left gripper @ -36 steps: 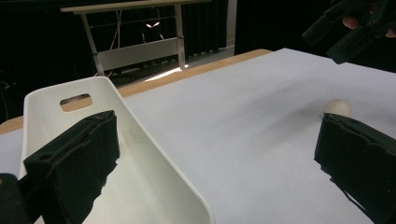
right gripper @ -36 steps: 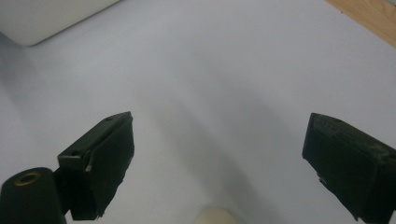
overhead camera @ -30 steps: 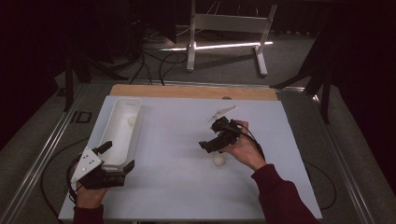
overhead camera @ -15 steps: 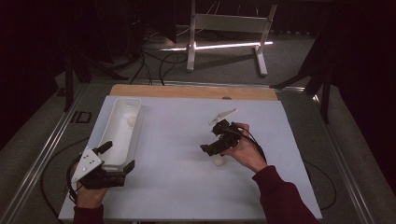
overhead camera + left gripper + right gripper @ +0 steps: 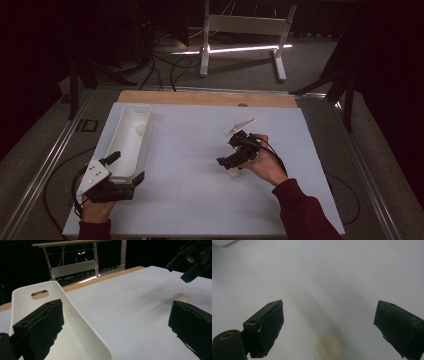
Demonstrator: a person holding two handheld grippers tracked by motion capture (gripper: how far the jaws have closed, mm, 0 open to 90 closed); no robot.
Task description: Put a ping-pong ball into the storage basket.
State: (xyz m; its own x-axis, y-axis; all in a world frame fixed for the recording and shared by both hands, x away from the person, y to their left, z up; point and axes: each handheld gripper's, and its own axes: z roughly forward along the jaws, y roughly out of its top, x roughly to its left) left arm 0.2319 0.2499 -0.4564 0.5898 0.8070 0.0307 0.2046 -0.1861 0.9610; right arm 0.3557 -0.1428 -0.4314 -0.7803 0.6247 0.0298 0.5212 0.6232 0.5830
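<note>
A small cream ball (image 5: 233, 172) lies on the white table sheet (image 5: 190, 150), right of centre. My right gripper (image 5: 228, 163) hovers just over it, open, with the ball (image 5: 328, 348) low between its two wide-spread jaws and untouched. A long white bin (image 5: 127, 145) stands at the left, with a second pale ball (image 5: 141, 129) inside near its far end. My left gripper (image 5: 125, 169) is open at the bin's near end; one jaw sits inside the bin (image 5: 57, 315) and the other outside it. The left gripper view also shows the loose ball (image 5: 180, 297) and the right gripper (image 5: 190, 260) farther off.
A strip of wooden table edge (image 5: 210, 98) runs along the far side of the sheet. Behind it, a white metal stand (image 5: 240, 30) and cables lie on the dark floor. Metal rails (image 5: 45, 170) flank the table on both sides.
My right gripper has come down and toward the near edge, closing in over the cream ball. The left gripper and the bin have not moved.
</note>
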